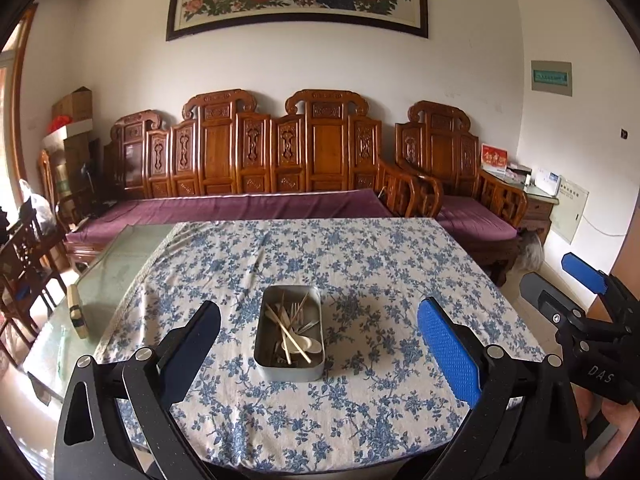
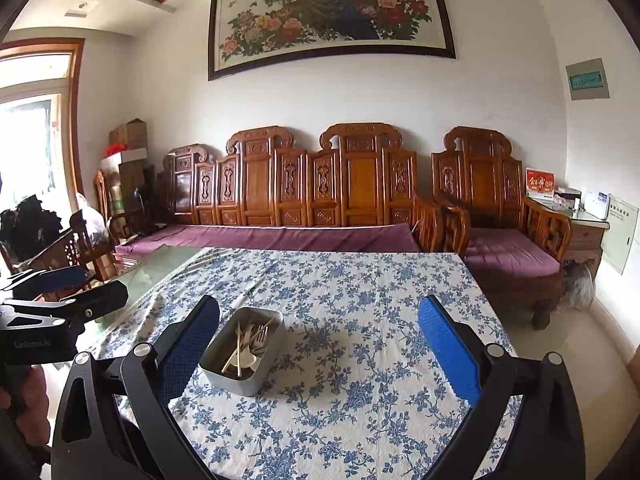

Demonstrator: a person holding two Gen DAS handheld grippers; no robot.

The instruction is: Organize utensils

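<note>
Metal tin [image 1: 289,334] sits mid-table on the blue floral cloth [image 1: 360,264], well in from every cloth edge; bare cloth all round it, esp. to the right and toward the far edge; nothing standing btwn tin and either gripper. Tin holds the utensils: chopsticks [image 1: 287,330] crossed over a white spoon [image 1: 306,345] and a fork [image 1: 297,312], all jumbled.

Left gripper [image 1: 318,340] hangs above the near side of the table w/ jaws spread wide, nothing held; tin shows btwn its fingers, apart from both. Right gripper [image 2: 318,340] also wide open and empty; tin lies just inside its left finger, not touching as far as I can tell.

Left wrist view only: cloth stops short on the left, leaving a glass table strip [image 1: 116,264] w/ a small tan block [image 1: 77,310] near that edge; right gripper seen off past the table's right side. Right wrist view only: left gripper at far left over the glass edge, a sleeve [image 2: 28,404] below it; window [image 2: 32,136] at left.

Around: carved wooden sofa [image 2: 312,188] w/ purple cushion [image 2: 280,238] behind the far edge; matching armchair [image 2: 492,208] at right; peacock painting [image 2: 332,16] on wall; boxes [image 2: 128,136] stacked in left corner.
</note>
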